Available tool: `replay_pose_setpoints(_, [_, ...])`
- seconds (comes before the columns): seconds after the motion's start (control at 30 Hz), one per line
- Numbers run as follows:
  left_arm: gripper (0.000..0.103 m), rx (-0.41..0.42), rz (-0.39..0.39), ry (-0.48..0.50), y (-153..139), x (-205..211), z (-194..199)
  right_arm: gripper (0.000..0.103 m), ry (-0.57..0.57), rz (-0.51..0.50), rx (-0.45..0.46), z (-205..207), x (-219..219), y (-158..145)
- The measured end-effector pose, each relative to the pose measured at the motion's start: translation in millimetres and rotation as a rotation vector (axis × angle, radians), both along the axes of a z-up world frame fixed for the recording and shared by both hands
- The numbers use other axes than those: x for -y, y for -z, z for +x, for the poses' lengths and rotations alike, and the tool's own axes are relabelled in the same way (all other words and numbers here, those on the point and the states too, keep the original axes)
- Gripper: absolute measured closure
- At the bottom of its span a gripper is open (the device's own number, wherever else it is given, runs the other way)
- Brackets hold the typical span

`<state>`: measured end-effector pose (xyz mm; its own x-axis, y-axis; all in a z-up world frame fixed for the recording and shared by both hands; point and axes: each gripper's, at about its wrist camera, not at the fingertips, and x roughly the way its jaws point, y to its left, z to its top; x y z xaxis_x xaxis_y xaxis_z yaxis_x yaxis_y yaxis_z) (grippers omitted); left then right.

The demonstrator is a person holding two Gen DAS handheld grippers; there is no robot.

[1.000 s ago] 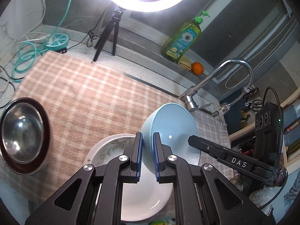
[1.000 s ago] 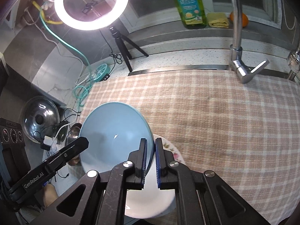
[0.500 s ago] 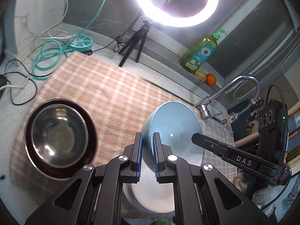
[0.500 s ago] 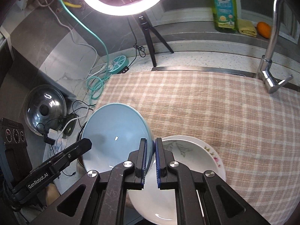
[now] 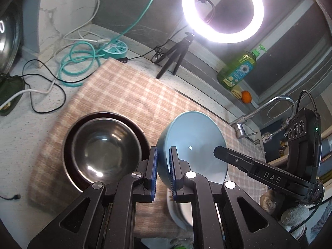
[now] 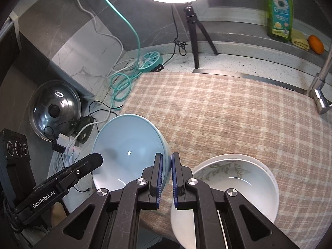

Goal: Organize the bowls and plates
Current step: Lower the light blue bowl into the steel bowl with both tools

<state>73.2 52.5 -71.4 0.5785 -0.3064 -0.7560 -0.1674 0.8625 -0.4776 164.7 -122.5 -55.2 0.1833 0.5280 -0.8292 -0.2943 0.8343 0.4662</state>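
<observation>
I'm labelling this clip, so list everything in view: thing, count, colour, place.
blue bowl: 1, light blue, held by both grippers at its rim
steel bowl: 1, silver, inside a dark dish on the cloth
white bowl: 1, white, leaf pattern, near edge
checked cloth: 1, beige
ring light: 1, on black tripod
soap bottle: 1, green, back ledge
orange: 1, ledge
faucet: 1, chrome
pot lid: 1, steel
left gripper: black, jaws shut
right gripper: black, jaws shut

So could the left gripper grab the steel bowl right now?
Probably not. The left gripper is shut on the blue bowl, whose other rim the right gripper pinches. The steel bowl sits uncovered just beside it, but the blue bowl must go down first.
</observation>
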Motion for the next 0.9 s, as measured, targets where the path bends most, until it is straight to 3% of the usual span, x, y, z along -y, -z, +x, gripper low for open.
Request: replay_pose_setpoints(0.9, [0.094,-0.088,0.002,-0.063,34.2,-86.0,1.1,0.095,-0.11,-0.042,-0.06,0.9,-101.1,30.6])
